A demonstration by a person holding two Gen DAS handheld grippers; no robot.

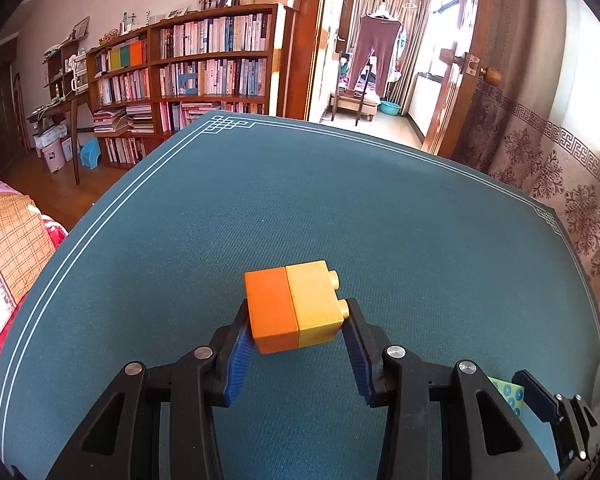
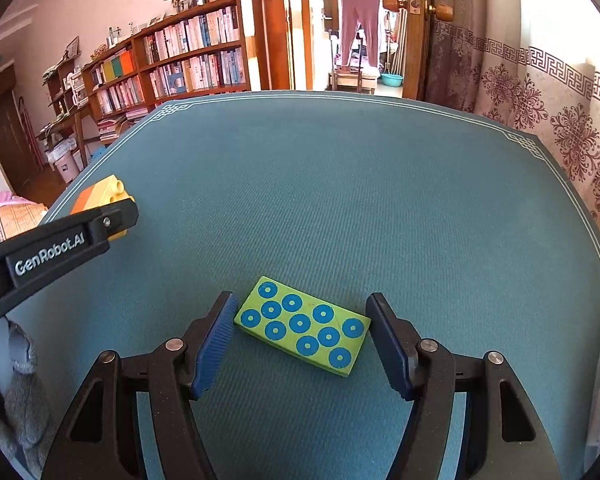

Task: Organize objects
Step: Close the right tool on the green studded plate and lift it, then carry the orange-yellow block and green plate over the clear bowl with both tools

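Gripping a pair of joined plastic toy bricks, one orange point(image 1: 271, 312) and one yellow with round studs point(image 1: 314, 304), the left gripper point(image 1: 298, 336) has its jaws closed tight on them, a blue ribbed pad pressed against the orange side and the other against the studded yellow end. The bricks sit between the pads above the dark teal cloth-covered table point(image 1: 260, 200) with its white line border; whether they touch the cloth cannot be told.

In the right wrist view, the right gripper point(image 2: 302, 332) points down at a flat lime-green rectangular block printed with blue rings point(image 2: 305, 326), which lies flat on the table, turned at a slant. Its jaws stand partly open, one on each side of the block. The left pad sits just beside the block's near-left corner and the right pad just beside its right end; neither visibly presses on it, so the block is not held.

The left gripper with its bricks shows at the left edge of that view, well apart from the green block. A wooden bookcase full of books point(image 1: 204, 64) stands beyond the table.
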